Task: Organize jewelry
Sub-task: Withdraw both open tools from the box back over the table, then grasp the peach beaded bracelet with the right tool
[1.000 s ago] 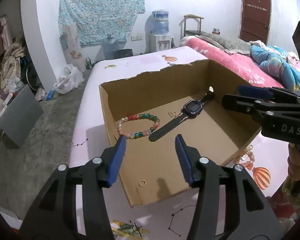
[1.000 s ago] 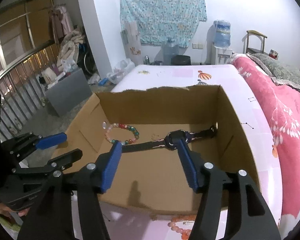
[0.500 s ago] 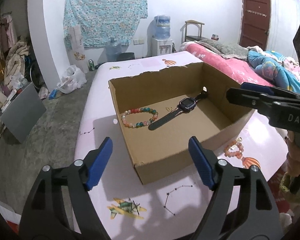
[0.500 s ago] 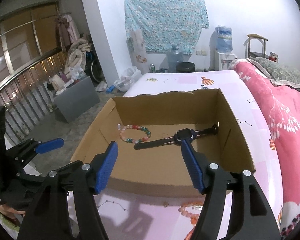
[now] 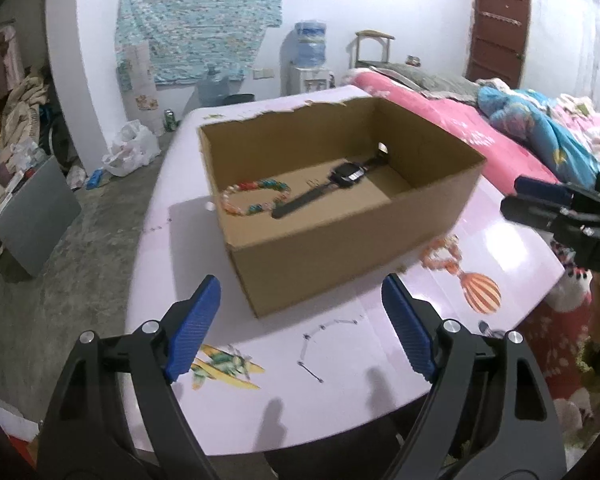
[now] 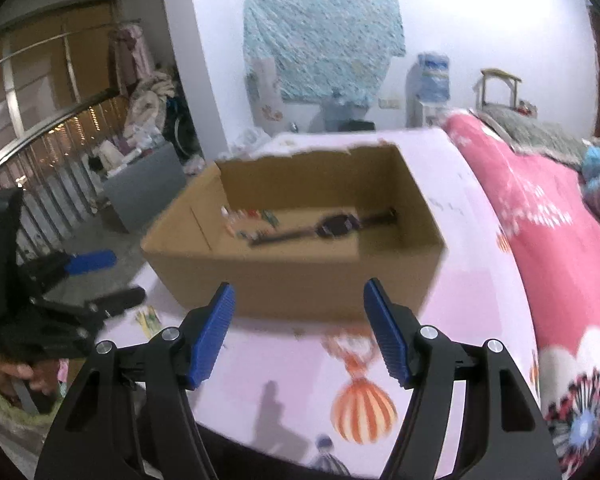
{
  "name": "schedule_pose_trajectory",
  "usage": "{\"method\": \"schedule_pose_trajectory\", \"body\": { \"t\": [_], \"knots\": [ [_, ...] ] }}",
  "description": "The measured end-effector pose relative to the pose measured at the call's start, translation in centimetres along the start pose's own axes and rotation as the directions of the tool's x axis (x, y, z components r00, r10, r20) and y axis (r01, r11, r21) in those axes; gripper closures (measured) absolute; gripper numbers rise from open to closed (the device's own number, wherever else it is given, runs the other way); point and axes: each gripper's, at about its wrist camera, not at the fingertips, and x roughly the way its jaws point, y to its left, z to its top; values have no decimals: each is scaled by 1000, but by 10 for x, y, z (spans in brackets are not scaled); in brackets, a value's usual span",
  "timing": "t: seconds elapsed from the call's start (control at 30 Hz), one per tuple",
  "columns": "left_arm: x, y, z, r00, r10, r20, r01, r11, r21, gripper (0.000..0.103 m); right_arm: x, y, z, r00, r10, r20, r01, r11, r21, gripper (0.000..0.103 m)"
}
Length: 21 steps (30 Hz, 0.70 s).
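We have both grippers hanging over the near edge of the pink tablecloth [image 5: 260, 400], short of the cardboard box [image 5: 340, 248]. Our left gripper [image 5: 302, 326] has its blue pads spread wide and opening a little further, with nothing between them. Our right gripper [image 6: 298, 332] stands moderately wide and is just as empty.

Inside the box lie a multicoloured bead bracelet [image 5: 256, 198] and a black smartwatch [image 5: 332, 186], touching or nearly so, the watch strap running diagonally from the near left toward the far right corner. One piece is left outside — an orange-pink bead bracelet [image 5: 442, 258] on the cloth, just beside the box's near right corner and touching the printed balloon [image 5: 480, 292].

That bracelet is what the coming move turns on, in our judgement. From the left gripper it lies ahead and well off to the right; from the right gripper it sits almost straight ahead, a blurred orange cluster [image 6: 350, 346] just beyond the pads and close under the box wall. So our right hand is the nearer one, and a short reach forward and down looks enough.
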Motion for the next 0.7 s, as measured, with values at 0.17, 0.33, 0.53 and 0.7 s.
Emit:
{"method": "schedule_pose_trajectory", "body": {
  "t": [0.17, 0.33, 0.53, 0.7],
  "knots": [
    [15, -25, -18, 998, -53, -33, 54, 998, 35, 24, 17, -18, -38, 993, 26, -116, -16, 996, 93, 38],
    [32, -45, -25, 994, -92, -55, 96, 992, 76, 24, 28, -27, -61, 986, 24, -164, 0, 989, 146, 38],
    [49, -63, -23, 993, -107, -51, 113, 986, 124, 24, 30, -38, -66, 987, 10, -163, 17, 987, 162, 38],
    [65, -79, -18, 989, -141, -48, 147, 977, 154, 29, 33, -51, -62, 990, 7, -144, 21, 981, 195, 46]
  ]
}}
